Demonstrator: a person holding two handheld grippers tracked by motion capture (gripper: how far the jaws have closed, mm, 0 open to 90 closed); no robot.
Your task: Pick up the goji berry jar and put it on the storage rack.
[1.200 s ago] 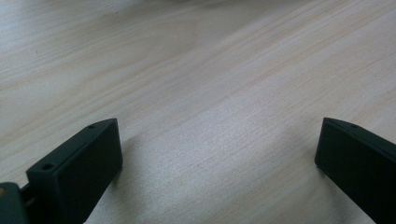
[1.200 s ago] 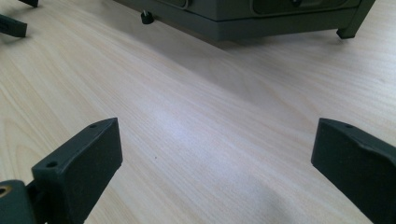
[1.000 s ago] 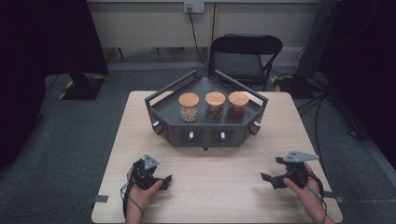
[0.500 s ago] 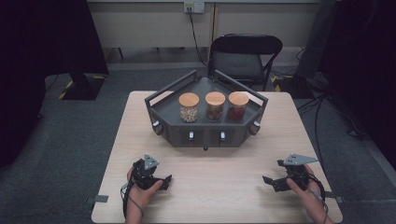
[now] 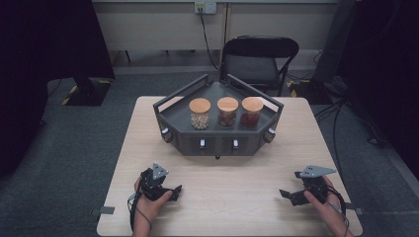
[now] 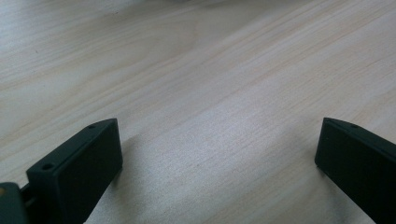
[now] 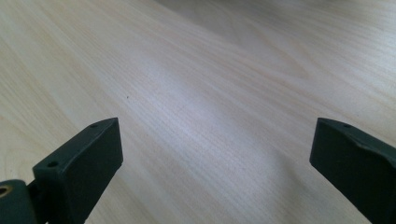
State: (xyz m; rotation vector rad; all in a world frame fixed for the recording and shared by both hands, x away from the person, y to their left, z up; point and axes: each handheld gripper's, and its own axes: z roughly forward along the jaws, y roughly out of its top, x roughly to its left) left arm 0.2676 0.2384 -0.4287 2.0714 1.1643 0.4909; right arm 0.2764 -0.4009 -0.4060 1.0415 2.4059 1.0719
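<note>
Overhead, a pale wooden counter (image 5: 232,197) carries a dark angular tray (image 5: 217,140) at its far side, in front of an empty black chair (image 5: 259,61). Three glass jars with round wooden lids stand upright in a row inside the tray: the left jar (image 5: 199,114) holds pale round pieces, the middle jar (image 5: 228,113) brownish pieces, and the right jar (image 5: 252,112) dark red pieces. They stand close together but apart.

At the near edge, well apart from the tray, a person's hands each hold a tool low over bare wood. The left hand-held gripper (image 5: 168,190) has its jaws spread wide with nothing between them; the left gripper view shows plain wood grain between the two black jaws. The right hand-held gripper (image 5: 289,195) is likewise wide open and empty, with bare wood in the right gripper view.

The jars are probably rigid, fragile and smooth-sided, so likely slippery, and moderately heavy with their contents. A sensible hold would be across the glass body just below the lid, squeezed gently and kept upright. The lids may only rest loosely, so lifting by the lid seems risky.
</note>
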